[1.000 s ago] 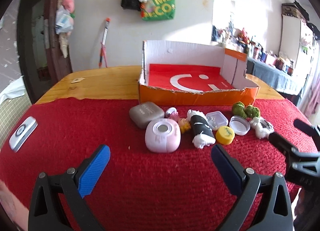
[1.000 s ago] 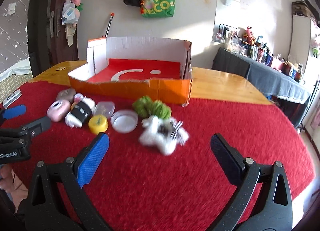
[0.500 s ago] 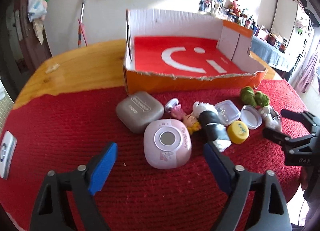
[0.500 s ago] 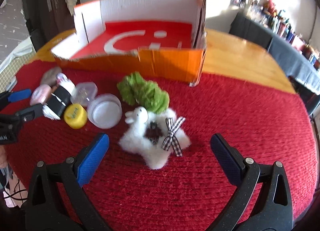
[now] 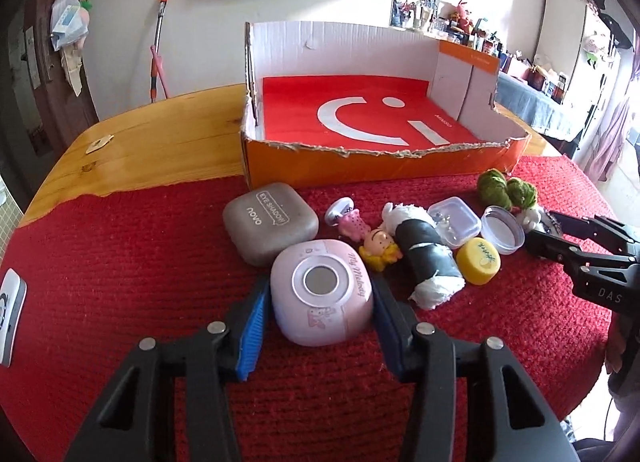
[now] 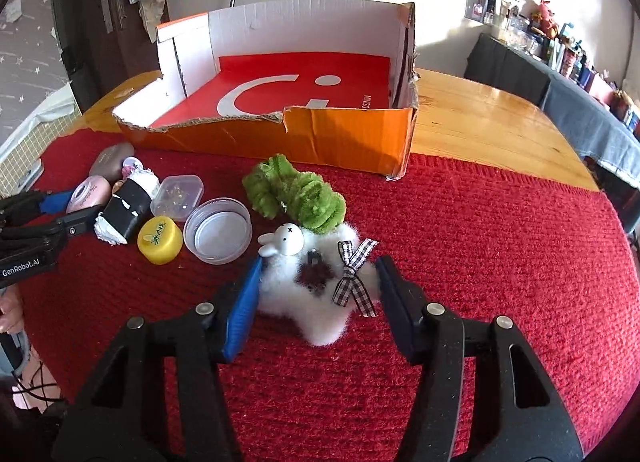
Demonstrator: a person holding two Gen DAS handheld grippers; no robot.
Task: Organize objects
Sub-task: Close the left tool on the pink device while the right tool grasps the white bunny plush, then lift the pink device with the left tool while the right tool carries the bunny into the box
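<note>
My left gripper (image 5: pixel 320 298) has its jaws closed against both sides of the pink rounded case (image 5: pixel 322 296), which rests on the red cloth. My right gripper (image 6: pixel 318 282) has its jaws against both sides of the white fluffy star toy (image 6: pixel 316 294) with a checked bow, also on the cloth. The open orange cardboard box (image 5: pixel 380 166) with a red floor stands behind the objects; it shows in the right wrist view (image 6: pixel 340 142) too. Its inside holds nothing.
Between the two grippers lie a grey eyeshadow case (image 5: pixel 270 222), a small pink doll (image 5: pixel 372 236), a black-and-white roll (image 5: pixel 426 252), a yellow cap (image 5: pixel 478 260), a clear box (image 5: pixel 454 220), a clear lid (image 6: pixel 218 230) and a green fuzzy toy (image 6: pixel 296 194). A white device (image 5: pixel 10 318) lies at the far left.
Both grippers moved forward and down and closed in: the left around the pink case, the right around the white star toy.
</note>
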